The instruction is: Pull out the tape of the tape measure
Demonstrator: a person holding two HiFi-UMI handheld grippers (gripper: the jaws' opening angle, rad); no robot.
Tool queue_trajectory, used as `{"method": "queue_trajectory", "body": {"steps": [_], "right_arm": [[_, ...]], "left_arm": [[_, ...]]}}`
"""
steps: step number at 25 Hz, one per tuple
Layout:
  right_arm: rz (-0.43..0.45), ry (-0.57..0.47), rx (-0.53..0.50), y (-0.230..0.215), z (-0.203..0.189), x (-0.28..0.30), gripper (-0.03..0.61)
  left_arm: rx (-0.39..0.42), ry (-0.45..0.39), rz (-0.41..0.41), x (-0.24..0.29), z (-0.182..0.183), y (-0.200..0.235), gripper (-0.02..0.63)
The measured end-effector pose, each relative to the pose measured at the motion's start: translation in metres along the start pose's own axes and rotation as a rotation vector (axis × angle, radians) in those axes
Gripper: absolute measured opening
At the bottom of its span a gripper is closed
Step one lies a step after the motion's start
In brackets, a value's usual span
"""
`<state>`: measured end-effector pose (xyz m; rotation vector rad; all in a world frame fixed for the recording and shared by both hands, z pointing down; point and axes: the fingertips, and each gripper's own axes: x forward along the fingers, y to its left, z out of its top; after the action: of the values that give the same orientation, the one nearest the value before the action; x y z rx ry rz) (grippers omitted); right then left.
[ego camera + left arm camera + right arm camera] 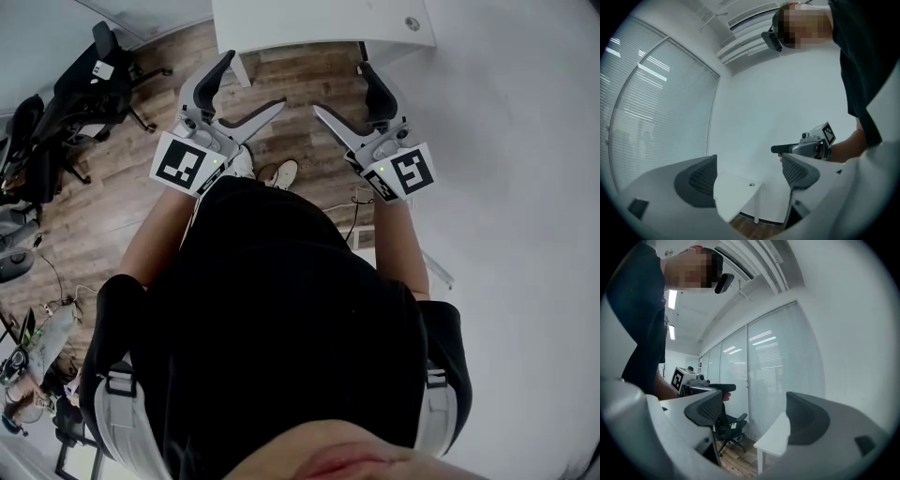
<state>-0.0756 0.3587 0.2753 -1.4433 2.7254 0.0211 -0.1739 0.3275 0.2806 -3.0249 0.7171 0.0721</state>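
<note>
Oddly, no tape measure shows anywhere; left gripper [251, 86] and right gripper [342, 89] both gape empty, facing the far desk [319, 23].

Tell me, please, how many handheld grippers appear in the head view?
2. The left gripper sits upper left, the right gripper upper right, both open and empty, pointing toward the white table. None appears hidden.
</note>
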Motion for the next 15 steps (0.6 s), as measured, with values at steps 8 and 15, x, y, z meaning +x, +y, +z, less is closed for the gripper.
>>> {"method": "queue_trajectory", "body": {"steps": [8, 15], "right_arm": [[0.018, 0.005, -0.005, -0.003, 0.002, 0.001, 0.451], [0.020, -0.001, 0.010, -0.024, 0.000, -0.015, 0.431]], "left_arm": [[0.005, 0.031, -0.003, 0.009, -0.005, 0.006, 0.443], [-0.004, 0.034, 0.024, 0.029, -0.007, 0.002, 0.442]]}}
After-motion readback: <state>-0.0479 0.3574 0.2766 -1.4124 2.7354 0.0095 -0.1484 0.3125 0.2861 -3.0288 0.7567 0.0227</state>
